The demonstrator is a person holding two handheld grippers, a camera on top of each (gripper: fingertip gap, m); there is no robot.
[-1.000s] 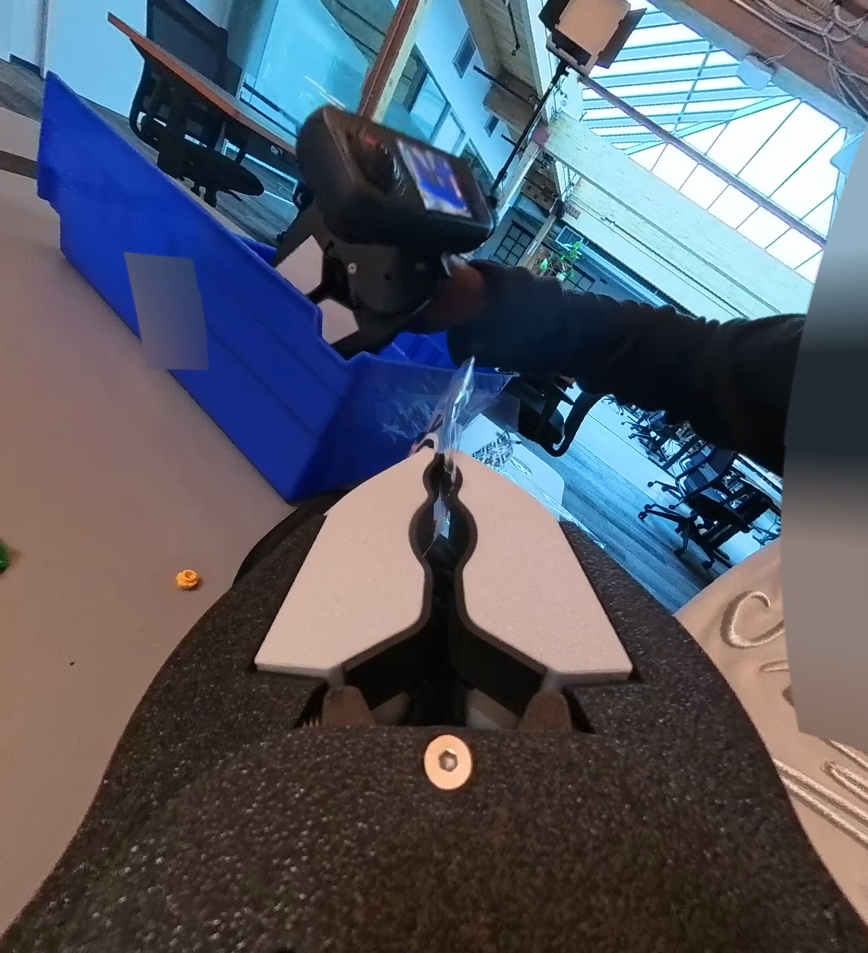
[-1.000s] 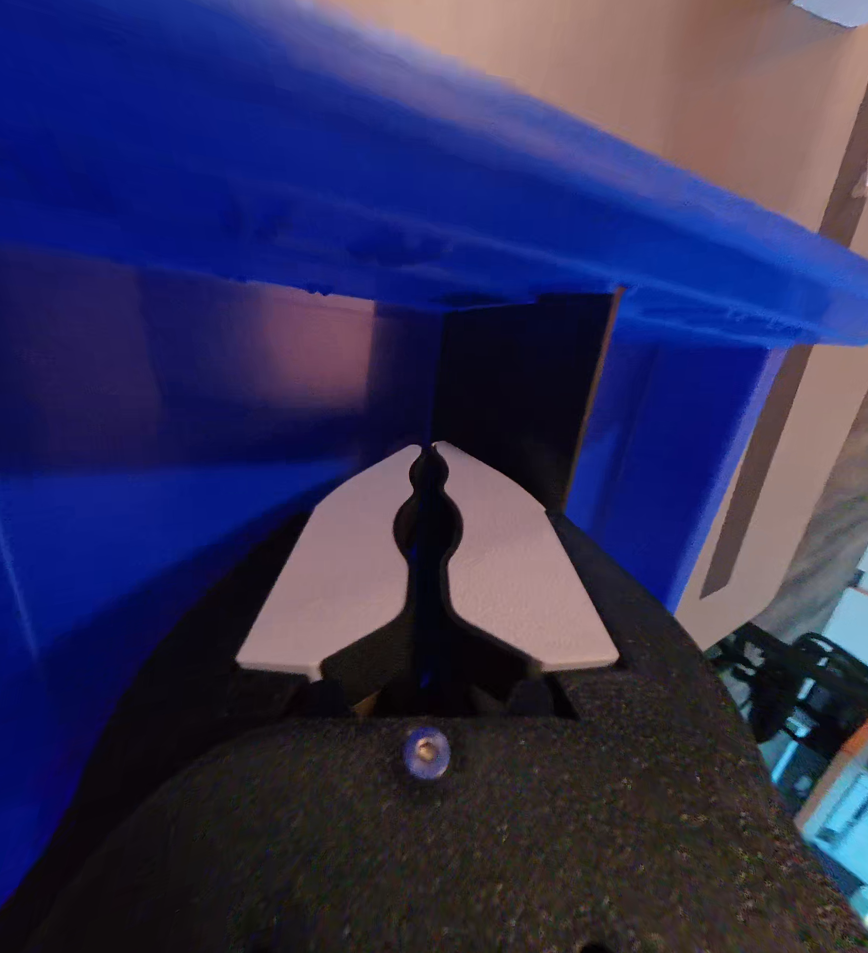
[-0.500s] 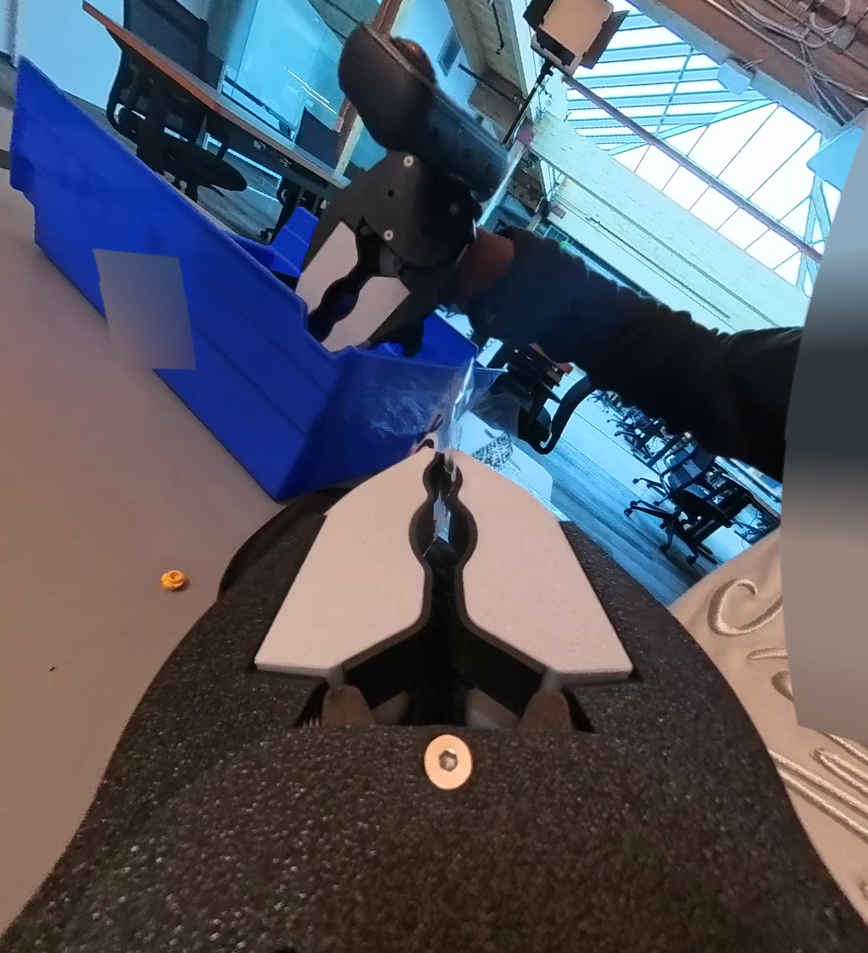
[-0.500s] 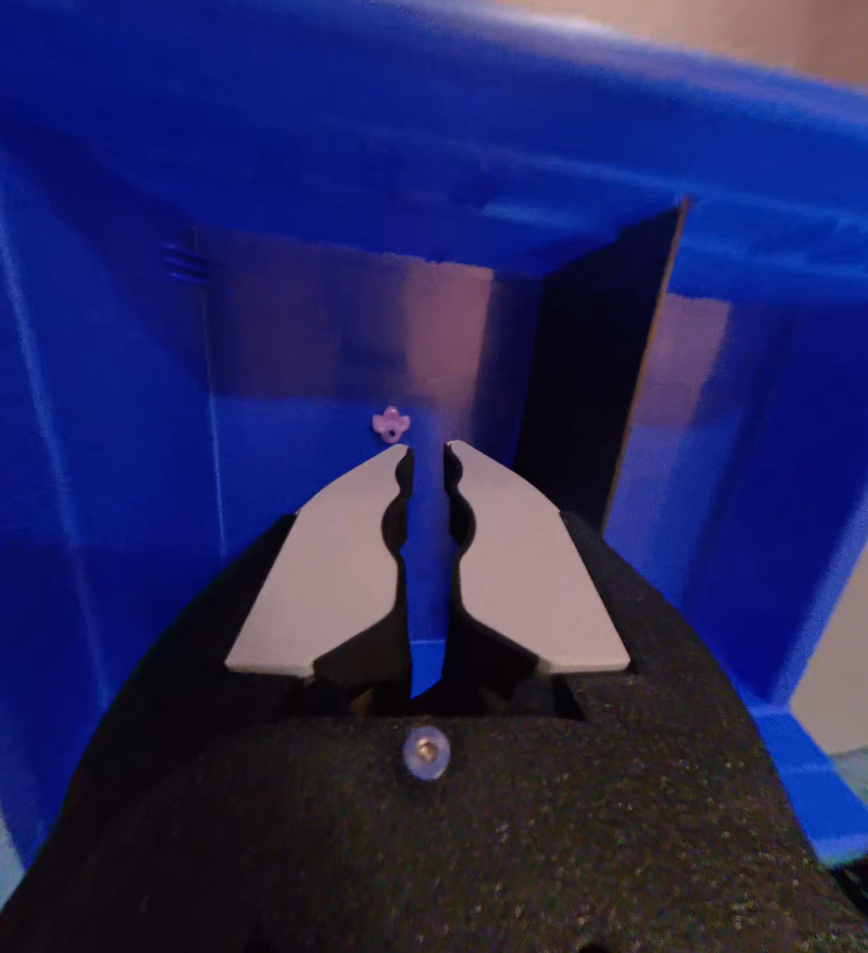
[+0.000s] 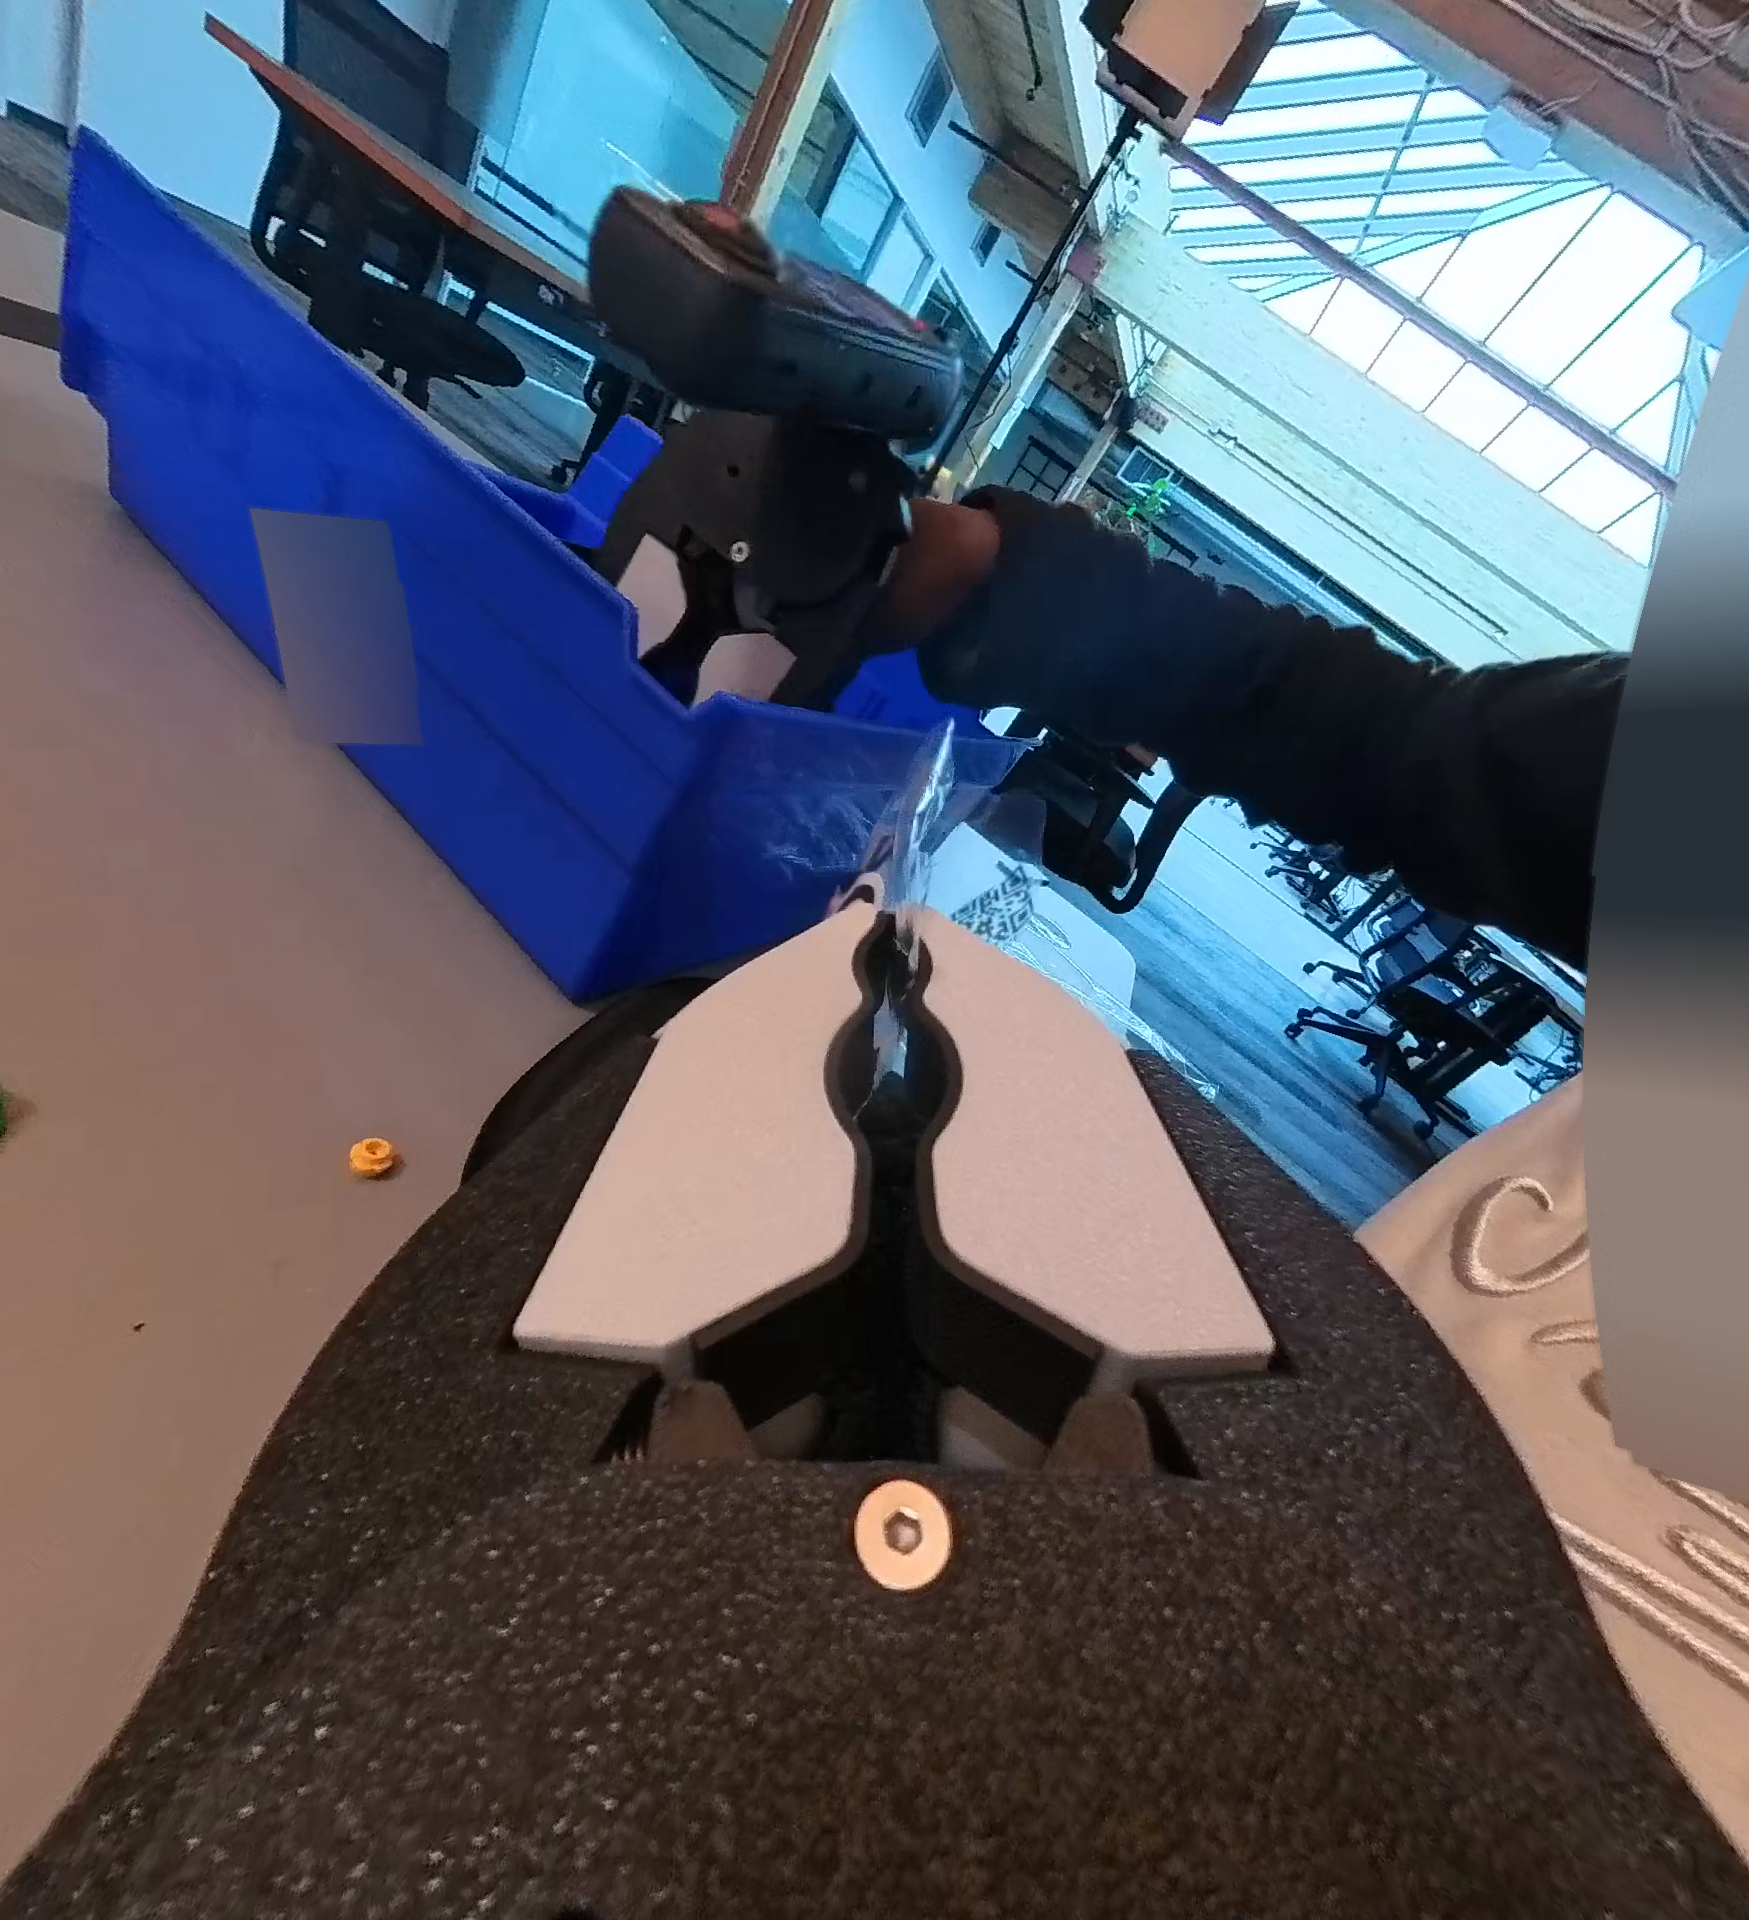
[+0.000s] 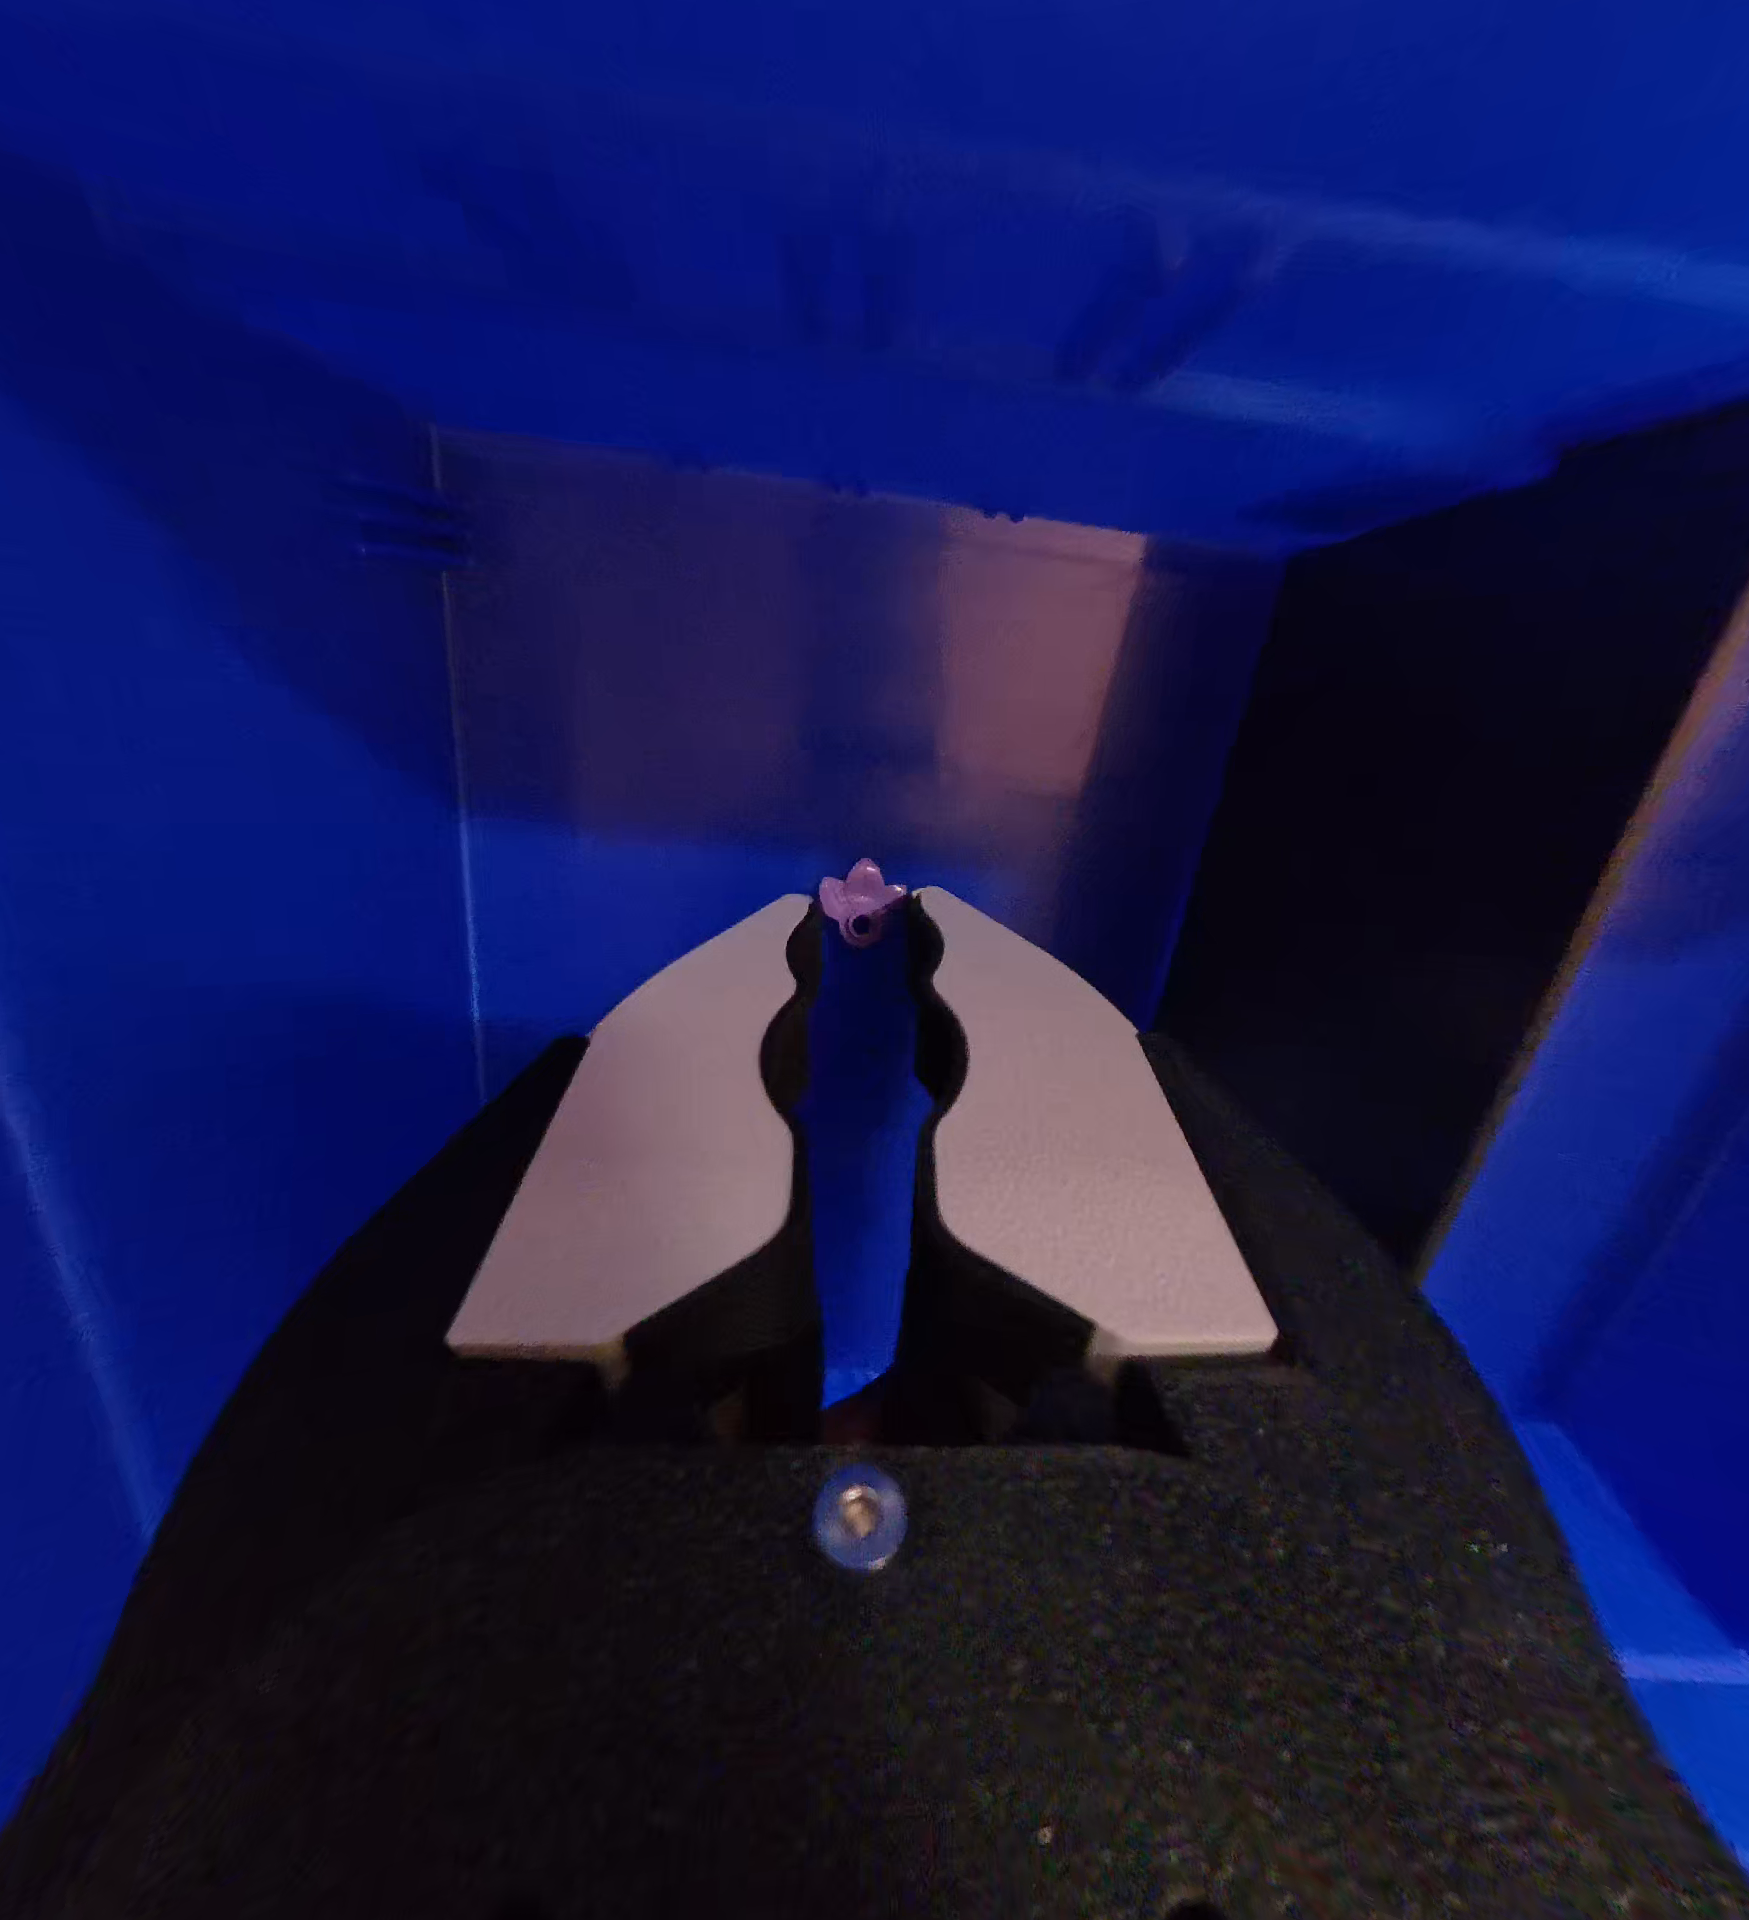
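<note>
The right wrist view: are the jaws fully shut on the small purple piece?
No, the right gripper has a blue gap between its jaws, and the purple piece sits at their tips inside the blue bin.

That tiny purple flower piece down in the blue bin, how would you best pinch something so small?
Probably by its petal rim, from straight above. The purple flower piece lies on the floor of the blue bin, right at the tips of the open right gripper, one finger either side. It is low and small, so only its outer edges offer a hold.

The bin [image 6: 226,831] is glossy smooth plastic. The bag [image 5: 917,821] is thin clear crinkled film. Both grippers' bodies look grainy matt black, their fingers [image 5: 745,1122] matt grey.
</note>
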